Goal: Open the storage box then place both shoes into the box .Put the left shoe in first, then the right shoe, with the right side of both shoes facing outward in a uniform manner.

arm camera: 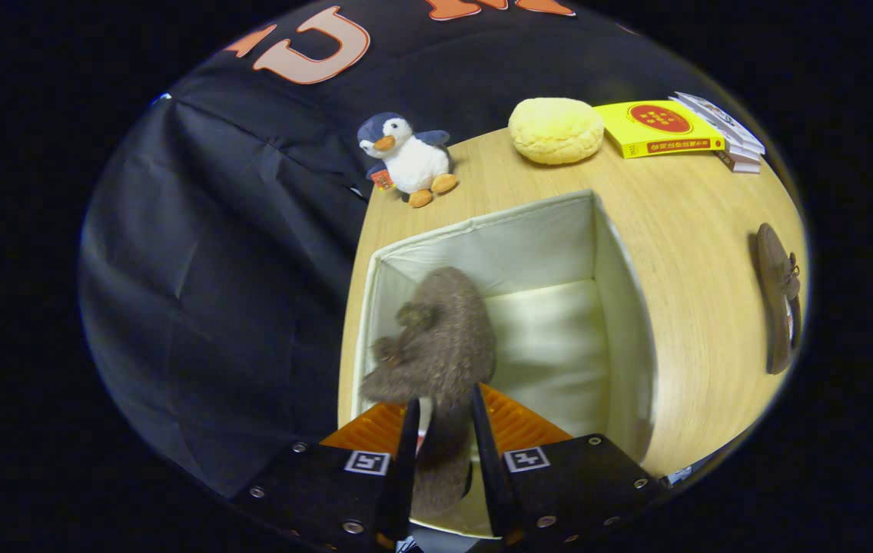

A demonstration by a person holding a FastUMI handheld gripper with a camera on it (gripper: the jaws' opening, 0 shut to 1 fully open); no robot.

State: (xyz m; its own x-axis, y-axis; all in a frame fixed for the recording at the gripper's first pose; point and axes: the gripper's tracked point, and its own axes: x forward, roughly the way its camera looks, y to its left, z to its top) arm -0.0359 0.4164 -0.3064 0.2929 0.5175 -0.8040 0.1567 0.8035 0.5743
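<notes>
My gripper [443, 430] is shut on the heel end of a fuzzy brown shoe [436, 338], both fingers pressing its sides. The shoe hangs toe-forward inside the open cream storage box [625, 307], along the box's left wall, with its bow on the left. Whether it touches the box floor I cannot tell. The second brown shoe [778, 296] lies on its side on the wooden table [698, 230], well to the right of the box.
Beyond the box, a plush penguin [409, 157] stands at the table's far left corner. A yellow round cushion [555, 129], a yellow book [655, 127] and a stack of thin books [728, 134] lie along the far edge. Black cloth hangs left of the table.
</notes>
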